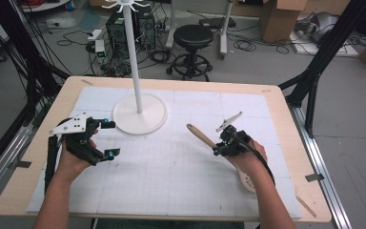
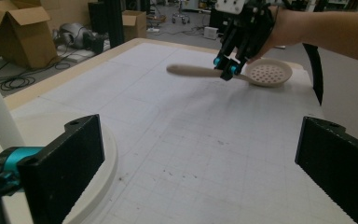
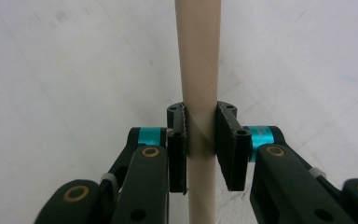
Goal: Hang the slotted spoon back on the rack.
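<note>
slotted spoon [image 1: 205, 137] lies near the white stand [image 1: 138, 113], off the base's right side toward the person, handle tip closest to the base, perforated bowl farthest and partly under the right hand [image 1: 250, 155]. right tongs [image 1: 217, 150] are pinching the handle; in the right gripper view the two pads sit either side of the beige shaft [image 3: 199, 93], pressed onto it, shaft running straight up between them. in the left gripper view the spoon [image 2: 233, 72] looks tilted, handle end a bit off the counter [image 1: 276, 100], though whether the bowl touches the mat i cannot tell. left tongs [image 1: 108, 139] are spread wide, holding nothing, hovering just left of the stand's base and a little nearer the person, both black pads [image 2: 65, 163] visible with the base edge behind one.

judgement: step in hand looks like lifting the spoon to hang it on the hooks at the stand's top. to do it well: keep the pinch firm, since the smooth round handle may roll or slide in the pads. grip is mid-handle, so the bowl end will want to sag; lift slowly and keep the wrist level. clear the pole on the way up, approach the hooks from the spoon's side of the stand. left tongs could steady the base if it tips.
</note>
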The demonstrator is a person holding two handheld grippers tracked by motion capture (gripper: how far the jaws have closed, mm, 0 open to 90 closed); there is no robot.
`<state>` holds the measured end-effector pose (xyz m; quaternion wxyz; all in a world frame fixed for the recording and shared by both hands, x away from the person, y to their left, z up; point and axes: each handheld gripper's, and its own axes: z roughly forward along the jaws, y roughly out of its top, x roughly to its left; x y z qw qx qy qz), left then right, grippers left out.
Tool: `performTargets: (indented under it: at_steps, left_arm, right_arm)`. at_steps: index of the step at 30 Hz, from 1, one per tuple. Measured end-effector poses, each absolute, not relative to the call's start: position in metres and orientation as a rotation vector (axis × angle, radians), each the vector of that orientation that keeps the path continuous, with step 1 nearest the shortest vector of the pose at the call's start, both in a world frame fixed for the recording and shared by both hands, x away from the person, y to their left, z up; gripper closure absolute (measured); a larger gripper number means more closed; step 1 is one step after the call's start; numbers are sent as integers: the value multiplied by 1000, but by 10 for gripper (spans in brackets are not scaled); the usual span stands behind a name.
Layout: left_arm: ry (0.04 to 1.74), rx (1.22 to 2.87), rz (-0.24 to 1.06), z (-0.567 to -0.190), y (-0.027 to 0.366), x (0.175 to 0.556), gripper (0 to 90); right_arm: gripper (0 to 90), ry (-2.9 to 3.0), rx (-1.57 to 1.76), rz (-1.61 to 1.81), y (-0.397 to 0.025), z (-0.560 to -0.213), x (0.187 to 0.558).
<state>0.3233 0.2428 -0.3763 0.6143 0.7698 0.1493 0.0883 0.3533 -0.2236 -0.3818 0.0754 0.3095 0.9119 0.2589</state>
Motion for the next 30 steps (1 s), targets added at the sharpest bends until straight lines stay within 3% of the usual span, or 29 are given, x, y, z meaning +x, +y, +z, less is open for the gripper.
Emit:
performTargets:
  at_steps: [8,30]
  left_arm:
    - [343,1773,208,-375,243,323,17]
    - [337,1753,213,-372,247,323,17]
  right_arm:
    - [757,2675,854,898,-225,-342,346]
    - [756,2572,765,1173,-213,-288,355]
